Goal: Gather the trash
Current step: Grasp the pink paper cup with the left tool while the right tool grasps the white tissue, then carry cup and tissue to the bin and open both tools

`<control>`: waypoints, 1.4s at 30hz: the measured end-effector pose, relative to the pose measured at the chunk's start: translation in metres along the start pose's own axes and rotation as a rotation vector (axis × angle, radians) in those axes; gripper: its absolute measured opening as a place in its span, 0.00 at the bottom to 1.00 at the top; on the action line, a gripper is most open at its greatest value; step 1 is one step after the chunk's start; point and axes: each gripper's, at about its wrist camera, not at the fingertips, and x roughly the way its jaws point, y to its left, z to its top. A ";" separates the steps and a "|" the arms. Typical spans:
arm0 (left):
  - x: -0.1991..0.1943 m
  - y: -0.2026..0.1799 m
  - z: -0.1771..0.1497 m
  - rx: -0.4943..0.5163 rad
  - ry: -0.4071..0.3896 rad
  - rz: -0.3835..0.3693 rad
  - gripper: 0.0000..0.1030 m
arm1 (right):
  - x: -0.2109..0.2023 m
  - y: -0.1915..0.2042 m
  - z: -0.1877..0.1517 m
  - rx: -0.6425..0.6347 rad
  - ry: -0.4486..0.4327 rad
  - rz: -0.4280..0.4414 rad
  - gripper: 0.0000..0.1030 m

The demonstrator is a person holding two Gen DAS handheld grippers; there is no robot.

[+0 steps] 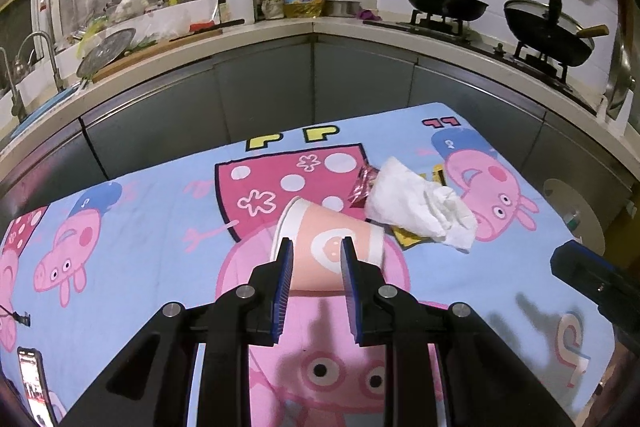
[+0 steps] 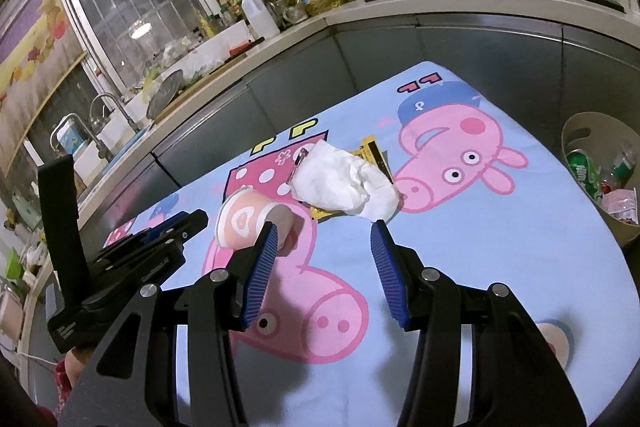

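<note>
A pink paper cup (image 1: 320, 247) lies on its side on the cartoon-print cloth (image 1: 160, 219). My left gripper (image 1: 316, 247) has its fingers on both sides of the cup and is shut on it. The cup also shows in the right wrist view (image 2: 244, 219), with the left gripper (image 2: 176, 227) at it. A crumpled white tissue (image 1: 420, 207) lies just right of the cup, over a pink foil wrapper (image 1: 362, 185) and a yellow wrapper (image 1: 406, 237). My right gripper (image 2: 324, 231) is open and empty, just short of the tissue (image 2: 344, 183).
A beige bin (image 2: 576, 139) with bottles and trash stands off the table's right edge. A phone (image 1: 34, 387) lies at the table's near left. Kitchen counter, sink and stove with pans run behind the table.
</note>
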 end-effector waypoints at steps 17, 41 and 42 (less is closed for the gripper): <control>0.038 0.074 0.007 -0.151 0.083 -0.214 0.53 | 0.067 0.007 0.004 -0.028 0.099 0.032 0.47; 0.074 0.046 0.004 -0.276 0.239 -0.620 0.10 | 0.131 -0.040 0.040 -0.114 0.052 -0.130 0.55; 0.070 0.040 0.005 -0.271 0.231 -0.617 0.08 | 0.135 -0.040 0.039 -0.118 0.066 -0.125 0.37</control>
